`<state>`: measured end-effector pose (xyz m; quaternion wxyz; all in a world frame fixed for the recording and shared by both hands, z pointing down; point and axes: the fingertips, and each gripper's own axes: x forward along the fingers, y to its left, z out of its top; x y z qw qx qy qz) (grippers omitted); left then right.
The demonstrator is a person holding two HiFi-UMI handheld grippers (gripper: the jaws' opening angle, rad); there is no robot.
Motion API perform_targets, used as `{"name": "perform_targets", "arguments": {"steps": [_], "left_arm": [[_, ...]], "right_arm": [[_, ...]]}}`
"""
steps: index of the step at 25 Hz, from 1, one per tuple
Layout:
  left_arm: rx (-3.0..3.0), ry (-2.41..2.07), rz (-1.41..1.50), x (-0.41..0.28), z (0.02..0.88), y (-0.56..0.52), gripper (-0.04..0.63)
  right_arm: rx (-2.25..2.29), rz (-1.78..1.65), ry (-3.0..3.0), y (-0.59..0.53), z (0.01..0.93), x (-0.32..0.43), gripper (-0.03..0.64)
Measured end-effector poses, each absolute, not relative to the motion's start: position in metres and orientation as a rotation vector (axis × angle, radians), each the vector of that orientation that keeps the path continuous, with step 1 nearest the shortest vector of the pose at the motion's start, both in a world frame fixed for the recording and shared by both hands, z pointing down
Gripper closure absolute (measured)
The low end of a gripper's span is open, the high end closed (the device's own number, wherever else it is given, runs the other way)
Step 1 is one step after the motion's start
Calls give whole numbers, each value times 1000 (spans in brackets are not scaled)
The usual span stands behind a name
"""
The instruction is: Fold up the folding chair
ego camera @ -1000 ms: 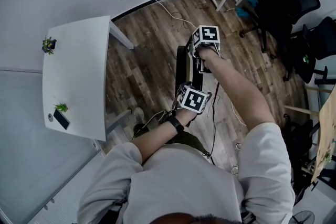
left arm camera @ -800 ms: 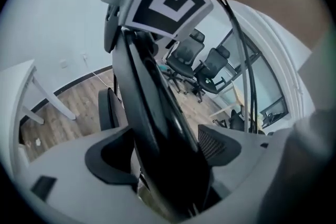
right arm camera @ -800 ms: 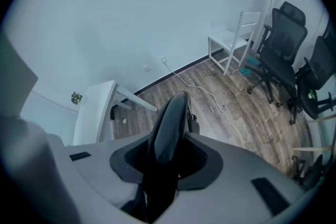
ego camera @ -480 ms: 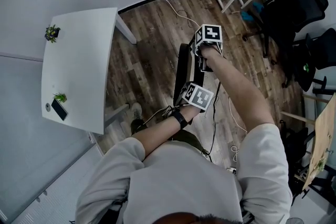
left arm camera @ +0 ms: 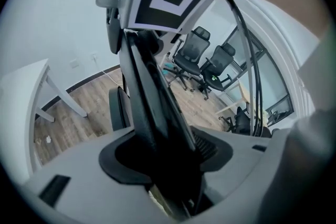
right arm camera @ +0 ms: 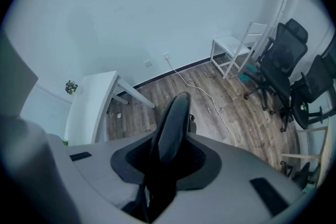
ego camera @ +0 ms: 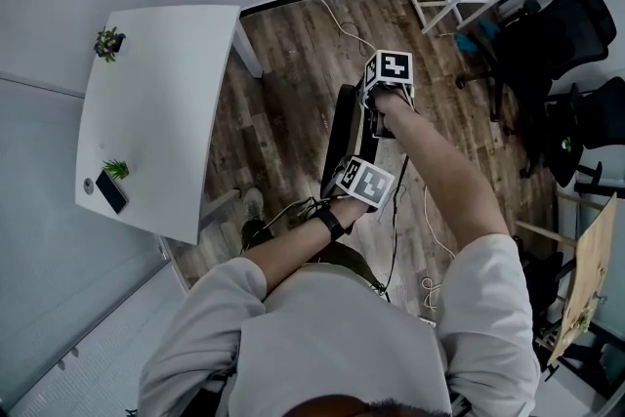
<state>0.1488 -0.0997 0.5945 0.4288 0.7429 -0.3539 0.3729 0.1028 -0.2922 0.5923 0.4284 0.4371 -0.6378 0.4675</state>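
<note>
Black folding chair (ego camera: 342, 137) stands nearly flat on wood floor (ego camera: 283, 93), right of white table (ego camera: 156, 112). L gripper (ego camera: 361, 183), jaws just closing, clamps its near end; R gripper (ego camera: 383, 88) grips far end.

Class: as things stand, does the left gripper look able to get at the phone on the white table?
Probably not: the left gripper has just been closing its jaws with the folding chair between them, and the phone lies well aside.

Grey shirt (ego camera: 322, 337) and black wristband (ego camera: 328, 226); left gripper (left arm camera: 165, 162) bears marker cube (ego camera: 365, 183).
</note>
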Motion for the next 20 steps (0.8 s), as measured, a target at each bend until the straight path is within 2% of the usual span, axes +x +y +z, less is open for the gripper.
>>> {"name": "perform_targets", "arguments": {"steps": [9, 20], "left_arm": [[1848, -924, 917, 85, 589, -89, 364], [1831, -1001, 926, -27, 581, -82, 374]], "right_arm": [[1092, 1203, -1591, -280, 586, 48, 505], [1059, 1211, -1622, -270, 572, -65, 505]]}}
